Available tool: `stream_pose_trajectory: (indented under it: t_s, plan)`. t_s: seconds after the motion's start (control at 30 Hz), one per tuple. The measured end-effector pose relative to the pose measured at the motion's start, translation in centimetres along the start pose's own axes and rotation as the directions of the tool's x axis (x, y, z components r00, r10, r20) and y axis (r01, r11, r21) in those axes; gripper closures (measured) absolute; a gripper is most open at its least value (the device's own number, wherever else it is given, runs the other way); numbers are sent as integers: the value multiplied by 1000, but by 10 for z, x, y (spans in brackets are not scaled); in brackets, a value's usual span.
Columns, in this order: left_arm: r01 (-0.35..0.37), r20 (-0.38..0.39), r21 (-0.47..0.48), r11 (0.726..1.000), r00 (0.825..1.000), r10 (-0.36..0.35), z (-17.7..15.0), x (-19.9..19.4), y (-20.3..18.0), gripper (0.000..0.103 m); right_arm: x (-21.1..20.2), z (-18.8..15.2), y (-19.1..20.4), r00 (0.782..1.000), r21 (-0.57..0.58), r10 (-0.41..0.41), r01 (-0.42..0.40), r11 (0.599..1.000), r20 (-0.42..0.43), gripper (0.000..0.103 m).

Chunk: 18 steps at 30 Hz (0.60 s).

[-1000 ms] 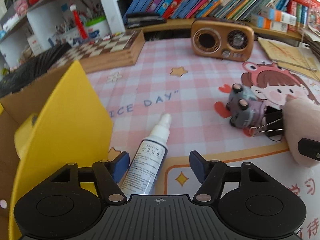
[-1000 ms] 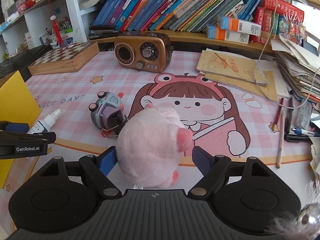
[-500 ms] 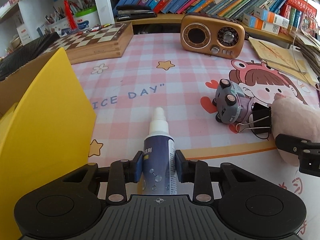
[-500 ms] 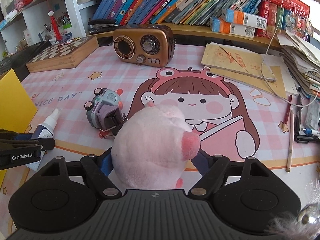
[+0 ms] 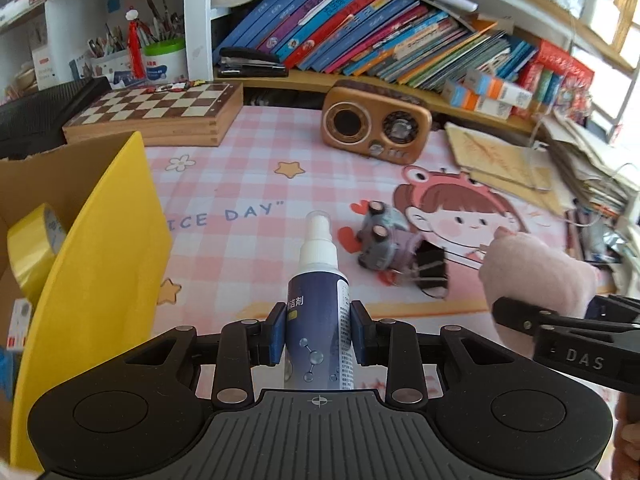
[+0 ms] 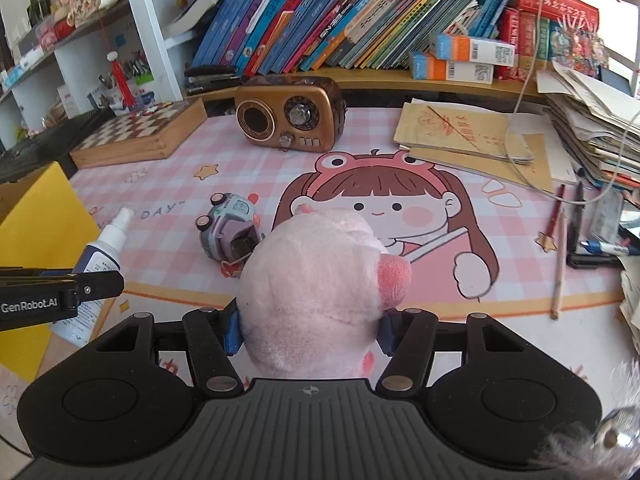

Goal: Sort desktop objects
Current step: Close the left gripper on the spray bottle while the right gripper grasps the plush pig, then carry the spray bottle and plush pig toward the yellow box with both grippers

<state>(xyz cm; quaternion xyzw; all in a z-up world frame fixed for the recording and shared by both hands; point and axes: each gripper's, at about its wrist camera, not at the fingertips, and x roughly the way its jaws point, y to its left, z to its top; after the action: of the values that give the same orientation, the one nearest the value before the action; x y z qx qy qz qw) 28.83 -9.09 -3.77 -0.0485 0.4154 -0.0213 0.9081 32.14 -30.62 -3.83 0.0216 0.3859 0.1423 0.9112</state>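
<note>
The left tongs (image 5: 319,332) were clamped on a spray bottle (image 5: 318,320), their blue pads (image 5: 279,332) pressed to its dark blue body while its white nozzle pointed away over the pink checked mat (image 5: 240,184) on the tabletop. Just left of the bottle stood a yellow box flap (image 5: 96,264), with a roll of yellow tape (image 5: 32,256) in the cardboard box behind it. The right tongs (image 6: 310,326) were closing around a pink plush toy (image 6: 320,280) (a soft, round animal with a darker pink snout), both pads sunk into its sides. Between the two held things, on the mat, lay a small toy car (image 6: 228,232) on its side, touching a black binder clip (image 5: 432,272). Farther back stood a brown retro radio (image 5: 376,124) and a wooden chessboard (image 5: 160,112), well apart, before a shelf of leaning books (image 6: 340,28). To the right lay paper folders (image 6: 468,132) and pens (image 6: 560,248).
</note>
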Motion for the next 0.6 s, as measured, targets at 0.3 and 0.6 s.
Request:
stream_pose_trajectory:
  t_s: [0.3,0.6]
  plan:
    - [50,37,-12,999,998,-49,-30,-48,1,72,-47,-28,8,1000,7,-8,8,1000,22,45]
    - [90,62,-5,996,994,-89,-62,-85,6,72,-86,-59,34,1000,-11,-11,11,1000,27,45]
